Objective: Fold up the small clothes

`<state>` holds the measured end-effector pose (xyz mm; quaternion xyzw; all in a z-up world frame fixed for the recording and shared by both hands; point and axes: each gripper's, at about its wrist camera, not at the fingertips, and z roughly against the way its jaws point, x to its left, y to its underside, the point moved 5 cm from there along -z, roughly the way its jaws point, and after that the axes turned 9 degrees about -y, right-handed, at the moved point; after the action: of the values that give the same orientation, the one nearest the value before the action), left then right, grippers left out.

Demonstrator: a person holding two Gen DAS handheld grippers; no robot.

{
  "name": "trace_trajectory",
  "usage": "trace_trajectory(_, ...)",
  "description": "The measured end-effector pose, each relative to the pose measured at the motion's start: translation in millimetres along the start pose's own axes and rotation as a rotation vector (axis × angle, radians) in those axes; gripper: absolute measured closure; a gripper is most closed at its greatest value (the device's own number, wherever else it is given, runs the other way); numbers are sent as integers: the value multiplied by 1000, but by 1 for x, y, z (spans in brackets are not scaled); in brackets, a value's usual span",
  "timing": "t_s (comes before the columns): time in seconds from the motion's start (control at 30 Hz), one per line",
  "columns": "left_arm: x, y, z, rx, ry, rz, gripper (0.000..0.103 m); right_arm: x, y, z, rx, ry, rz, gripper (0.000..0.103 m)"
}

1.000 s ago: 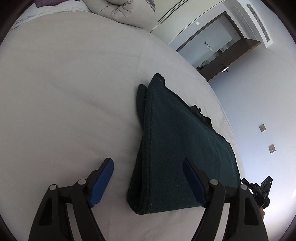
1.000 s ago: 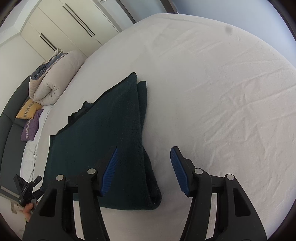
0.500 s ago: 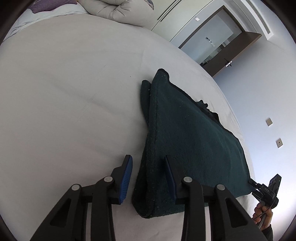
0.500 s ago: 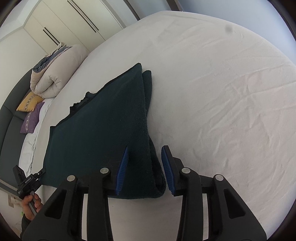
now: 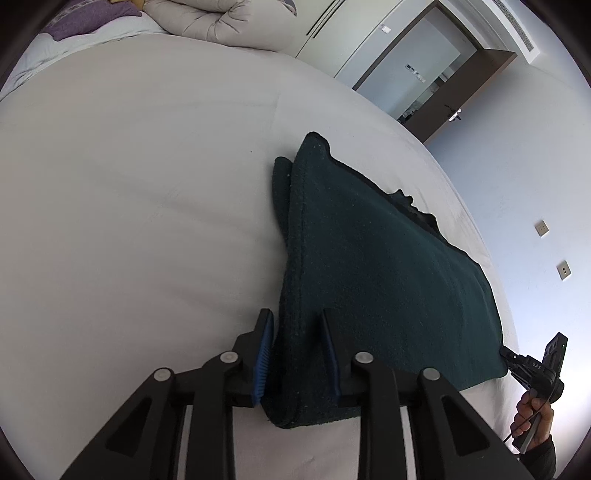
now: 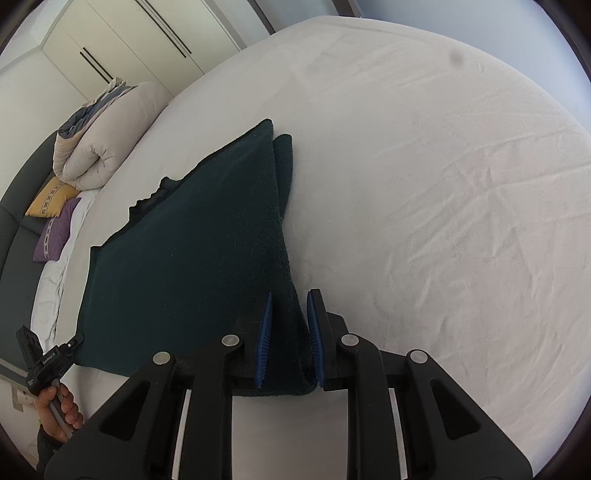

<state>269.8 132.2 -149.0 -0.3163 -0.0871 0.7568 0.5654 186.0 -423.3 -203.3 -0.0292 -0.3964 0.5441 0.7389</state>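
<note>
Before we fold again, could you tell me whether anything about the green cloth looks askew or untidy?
Mostly tidy, but the dark green cloth has a rumpled, uneven far edge, and at its far corner the lower layer sticks out beside the upper one.

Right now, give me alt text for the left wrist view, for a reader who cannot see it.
The left claw grips a near corner of a folded dark green cloth lying on a white bed, its blue pads pressing the thick fold. At the right edge, a hand holds the right claw at the cloth's other near corner. A rolled duvet lies at the bed's far end.
</note>
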Motion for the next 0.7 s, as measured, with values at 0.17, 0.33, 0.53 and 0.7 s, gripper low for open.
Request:
trace_trajectory(0.17,10,-5,10,-34,19,41,41,3,-3,0,15,-7,-4,84)
trace_trajectory(0.33,-2,-4,3,4,23,-31,54,3,-6,-1,-1,-4,-19,84)
trace_trajectory(0.53,-13,-2,-6,36,0,-74,81,7,-5,-2,-3,5,-4,84)
trace_trajectory(0.7,-14,0,-4,31,-1,-91,90,1,-6,2,-13,16,-16,72)
